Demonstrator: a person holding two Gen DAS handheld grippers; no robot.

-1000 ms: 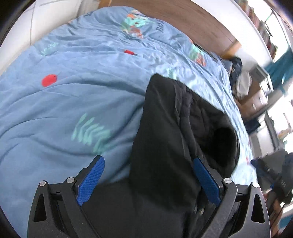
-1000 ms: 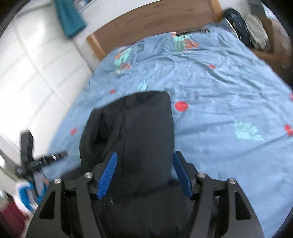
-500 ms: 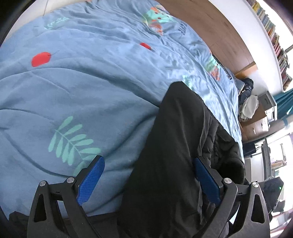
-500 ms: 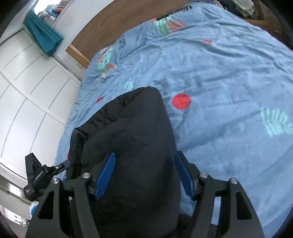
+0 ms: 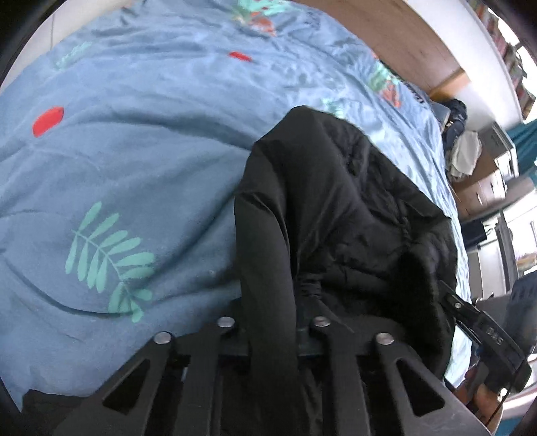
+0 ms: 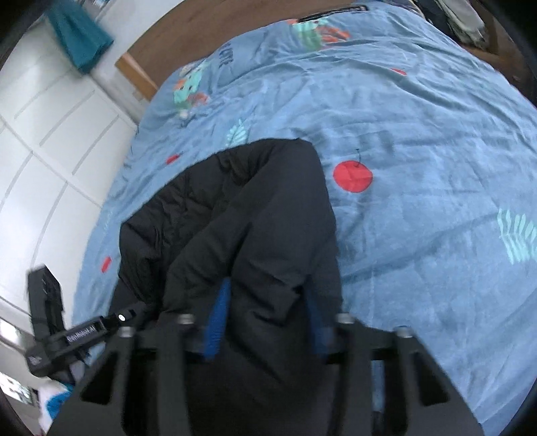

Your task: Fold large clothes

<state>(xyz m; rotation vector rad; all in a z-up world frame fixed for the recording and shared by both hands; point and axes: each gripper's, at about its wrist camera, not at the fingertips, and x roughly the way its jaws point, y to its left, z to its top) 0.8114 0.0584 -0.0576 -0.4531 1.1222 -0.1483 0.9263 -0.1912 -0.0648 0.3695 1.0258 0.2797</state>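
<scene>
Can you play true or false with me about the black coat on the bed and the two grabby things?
1. The black jacket lies on a blue duvet. True.
2. The left gripper is wide open. False: it is shut on a fold of the jacket.
3. The duvet has red dots and green leaves. True.
4. The right gripper is far from the jacket. False: jacket fabric sits between its blue fingers.
5. The headboard is white. False: it is brown wood.
</scene>
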